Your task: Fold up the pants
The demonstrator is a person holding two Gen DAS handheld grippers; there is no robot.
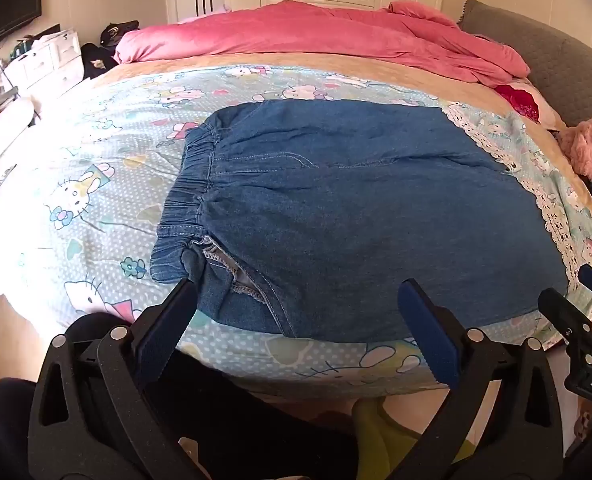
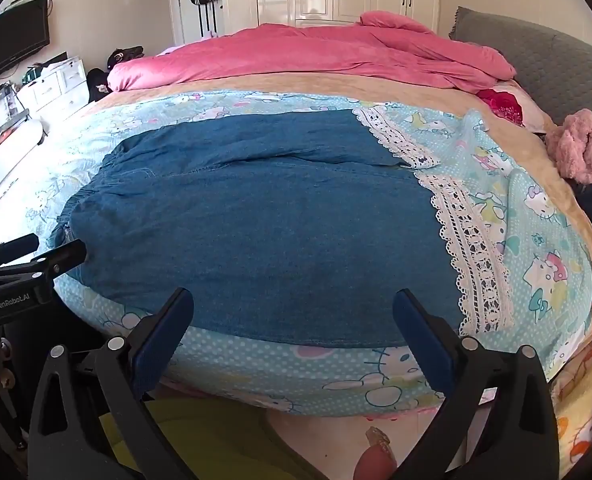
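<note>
Pants [image 1: 336,216] lie flat on the bed sheet [image 1: 96,184], waistband left, lace hems right. Left gripper [image 1: 296,300] and right gripper [image 2: 292,308] hover at near edge, fingers [image 2: 164,332] apart, empty.

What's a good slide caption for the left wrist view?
Open left gripper poised over denim pants lying flat on a cartoon-print bedsheet, elastic waistband at left.

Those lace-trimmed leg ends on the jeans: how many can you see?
2. One lace hem lies farther back on the cartoon sheet; the other lace hem lies nearer, at the right end of the jeans. None seems hidden.
</note>
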